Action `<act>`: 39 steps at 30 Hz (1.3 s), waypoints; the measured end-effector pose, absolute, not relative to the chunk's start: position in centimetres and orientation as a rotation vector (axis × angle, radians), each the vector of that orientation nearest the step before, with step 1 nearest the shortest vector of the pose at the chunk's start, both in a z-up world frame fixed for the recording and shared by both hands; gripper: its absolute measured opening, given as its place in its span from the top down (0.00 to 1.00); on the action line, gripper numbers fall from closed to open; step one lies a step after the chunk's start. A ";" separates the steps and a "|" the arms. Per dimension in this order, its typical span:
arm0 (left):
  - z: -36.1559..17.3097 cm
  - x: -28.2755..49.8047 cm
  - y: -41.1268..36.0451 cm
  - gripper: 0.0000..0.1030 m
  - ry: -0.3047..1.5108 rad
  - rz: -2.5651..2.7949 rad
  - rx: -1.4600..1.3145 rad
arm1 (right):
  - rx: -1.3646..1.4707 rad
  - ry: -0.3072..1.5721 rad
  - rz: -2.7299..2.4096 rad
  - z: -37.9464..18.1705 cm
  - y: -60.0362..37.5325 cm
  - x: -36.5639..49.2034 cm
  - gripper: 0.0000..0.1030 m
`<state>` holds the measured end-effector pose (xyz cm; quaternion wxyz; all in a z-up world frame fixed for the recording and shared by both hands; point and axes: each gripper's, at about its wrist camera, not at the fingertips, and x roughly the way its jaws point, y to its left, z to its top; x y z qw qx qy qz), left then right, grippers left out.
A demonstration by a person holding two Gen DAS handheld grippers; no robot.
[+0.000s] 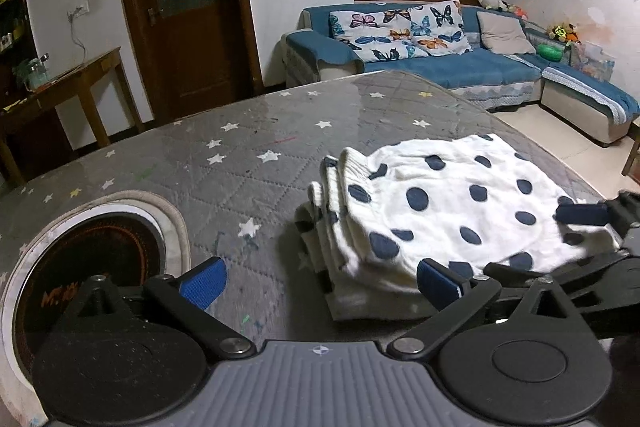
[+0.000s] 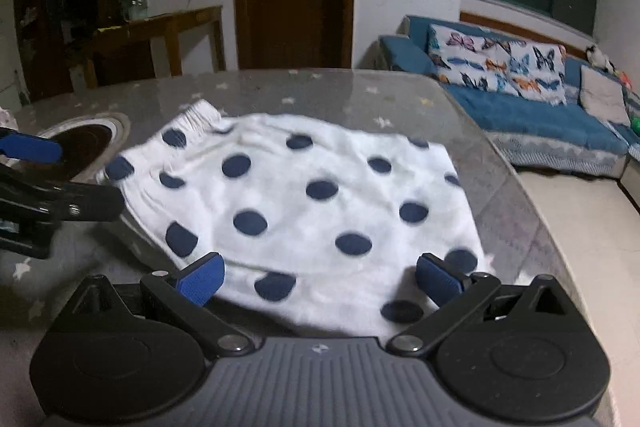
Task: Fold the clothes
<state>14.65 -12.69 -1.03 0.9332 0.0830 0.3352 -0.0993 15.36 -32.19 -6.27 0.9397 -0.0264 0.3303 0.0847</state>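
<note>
- left gripper (image 1: pixel 320 283): jaws spread wide, blue pads well apart, nothing between them; it sits over bare grey cover, its right pad just at the near-left edge of the garment.
- right gripper (image 2: pixel 320 279): jaws also wide, gripping nothing; the cloth's near edge lies between and under the pads, but they don't pinch it.
- right gripper also shows at the right edge of the left wrist view, over the garment's right side; contact there can't be told.
- polka-dot garment (image 2: pixel 288 195): white with navy dots, lies on the table right of centre, near side; looks like shorts, ribbed waistband at the far left in the right wrist view.
- In the left wrist view its left edge shows several stacked layers, so it looks folded at least once into a compact block; top surface fairly flat, slight motion blur.
- Judgement: fold mostly done, both grippers released; left to do is maybe one more fold or smoothing, can't tell if any is intended.
- table (image 1: pixel 240 155): grey quilted star cover under clear sheet; round inset burner (image 1: pixel 92 259) at near left, clear of the cloth.
- No other clothes in view; blue sofa (image 1: pixel 460 67) far right.
</note>
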 end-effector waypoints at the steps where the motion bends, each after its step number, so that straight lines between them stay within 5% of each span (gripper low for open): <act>1: -1.0 14.4 -12.5 0.00 0.684 -0.202 0.167 | -0.050 0.669 0.169 -6.3 -32.2 15.2 0.00; 39: -1.1 6.7 -8.9 0.00 0.670 -0.172 0.128 | -0.082 0.621 0.012 -5.0 -27.0 6.4 0.00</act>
